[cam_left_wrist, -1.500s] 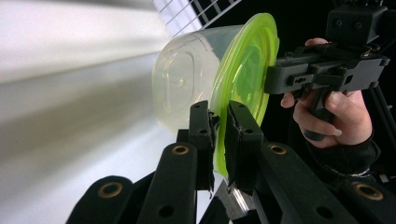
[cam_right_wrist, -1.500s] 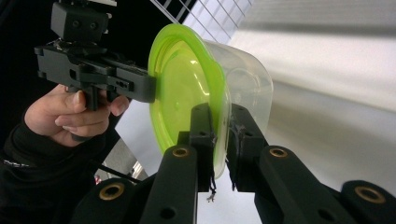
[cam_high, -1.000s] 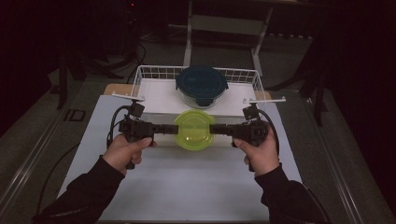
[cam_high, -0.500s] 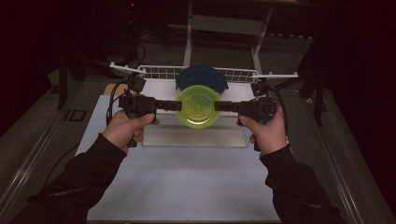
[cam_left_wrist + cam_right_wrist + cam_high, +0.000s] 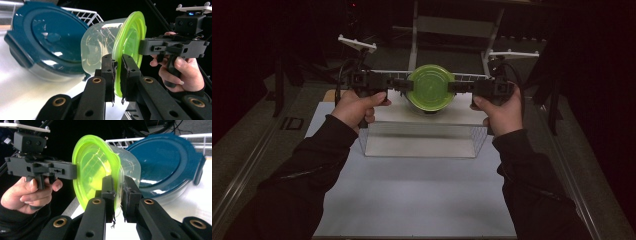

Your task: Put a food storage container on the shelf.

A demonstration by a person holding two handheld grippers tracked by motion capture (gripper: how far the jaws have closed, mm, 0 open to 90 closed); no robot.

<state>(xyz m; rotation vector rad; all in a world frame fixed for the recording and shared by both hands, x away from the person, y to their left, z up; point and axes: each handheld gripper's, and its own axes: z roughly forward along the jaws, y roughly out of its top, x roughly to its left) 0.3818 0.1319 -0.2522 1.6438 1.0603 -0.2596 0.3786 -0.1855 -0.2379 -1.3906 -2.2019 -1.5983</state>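
Observation:
A clear round container with a bright green lid point(image 5: 430, 87) hangs in the air, tipped so that the lid faces the high view. My left gripper point(image 5: 404, 85) is shut on the lid's left rim and my right gripper point(image 5: 457, 86) on its right rim. In the left gripper view the jaws point(image 5: 117, 65) pinch the green lid's edge point(image 5: 130, 37), with the right gripper point(image 5: 150, 47) across from them. In the right gripper view the jaws point(image 5: 119, 185) clamp the lid's rim point(image 5: 92, 162), opposite the left gripper point(image 5: 62, 171).
Under and behind the held container a white wire basket point(image 5: 422, 142) stands on the white table mat point(image 5: 412, 200). A larger container with a dark blue lid point(image 5: 45, 37) point(image 5: 165, 160) rests in it. Dark floor and stands surround the table.
Both grippers have lifted the green-lidded container up and away from the person, from in front of the basket to above it. It now covers the blue-lidded container in the high view.

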